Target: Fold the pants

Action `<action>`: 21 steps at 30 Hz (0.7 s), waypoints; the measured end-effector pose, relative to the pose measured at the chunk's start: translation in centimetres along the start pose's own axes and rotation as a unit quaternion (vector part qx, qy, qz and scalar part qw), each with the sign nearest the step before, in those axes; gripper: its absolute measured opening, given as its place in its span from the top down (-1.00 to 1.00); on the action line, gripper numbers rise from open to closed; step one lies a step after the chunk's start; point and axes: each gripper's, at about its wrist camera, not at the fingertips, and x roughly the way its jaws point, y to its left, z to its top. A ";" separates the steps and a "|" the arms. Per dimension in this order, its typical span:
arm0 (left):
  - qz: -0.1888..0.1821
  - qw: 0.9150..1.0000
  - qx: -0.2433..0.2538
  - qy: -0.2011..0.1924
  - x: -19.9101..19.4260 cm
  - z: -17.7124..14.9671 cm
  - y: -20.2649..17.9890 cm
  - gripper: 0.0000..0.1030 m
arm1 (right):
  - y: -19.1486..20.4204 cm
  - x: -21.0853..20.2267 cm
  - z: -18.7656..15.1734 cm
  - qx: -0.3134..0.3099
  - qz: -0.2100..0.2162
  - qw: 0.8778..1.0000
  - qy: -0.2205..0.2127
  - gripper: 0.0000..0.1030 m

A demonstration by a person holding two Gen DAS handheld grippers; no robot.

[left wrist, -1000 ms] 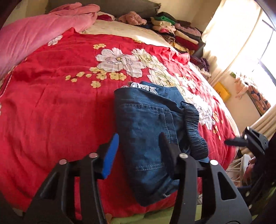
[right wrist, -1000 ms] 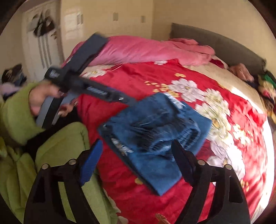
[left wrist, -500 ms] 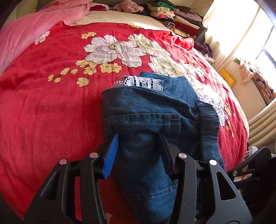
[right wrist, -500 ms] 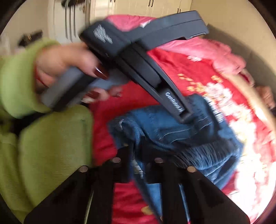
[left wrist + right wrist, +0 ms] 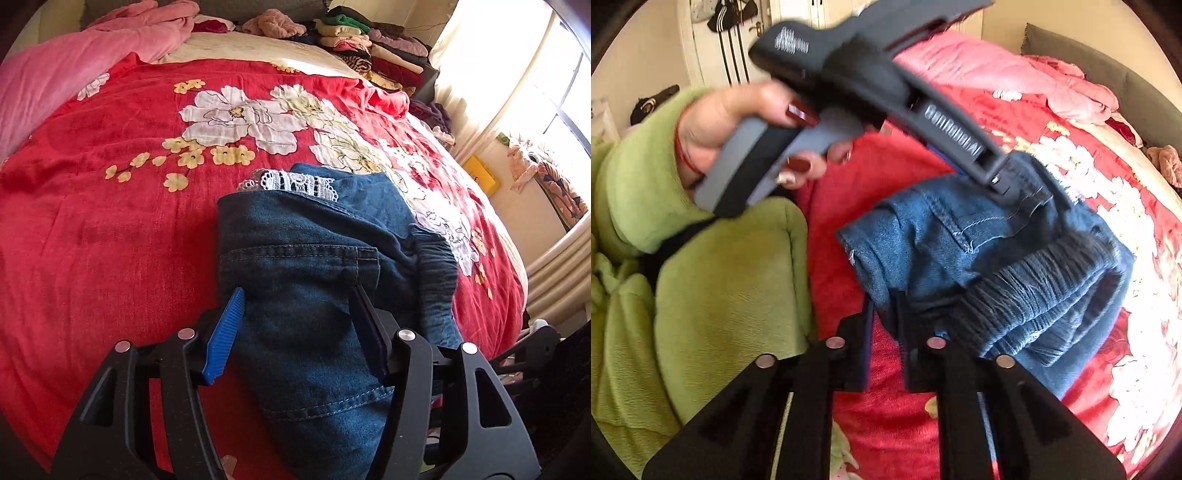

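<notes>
The folded blue denim pants (image 5: 314, 266) with white lace trim lie on the red flowered bedspread (image 5: 110, 221) near the bed's front edge. My left gripper (image 5: 299, 317) is open, its fingers straddling the near part of the pants. In the right wrist view the pants (image 5: 979, 258) show their dark elastic waistband, and my right gripper (image 5: 884, 314) is shut on the pants' near corner. The left gripper's body (image 5: 886, 92) reaches over the pants from the upper left, held by a hand.
A pink quilt (image 5: 74, 59) lies at the bed's far left. Stacks of folded clothes (image 5: 369, 48) sit at the far right by a bright window. The person's green sleeve and body (image 5: 701, 277) fill the left of the right wrist view.
My right gripper has closed on the pants' near corner. My left gripper has moved forward over the pants and stays open.
</notes>
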 end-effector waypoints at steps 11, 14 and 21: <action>0.005 1.000 -0.001 -0.022 -1.7 -0.3 -0.2 -0.10 | -1.1 -3.1 0.3 0.043 0.009 0.998 -0.041 0.16; 0.009 1.000 0.001 -0.029 -2.4 -0.5 -0.3 -0.19 | -1.8 -4.5 0.6 0.068 0.011 0.995 -0.066 0.05; 0.019 0.999 0.009 -0.051 -4.0 -0.6 -0.9 -0.38 | -3.4 -7.1 1.1 0.104 -0.012 0.988 -0.109 -0.42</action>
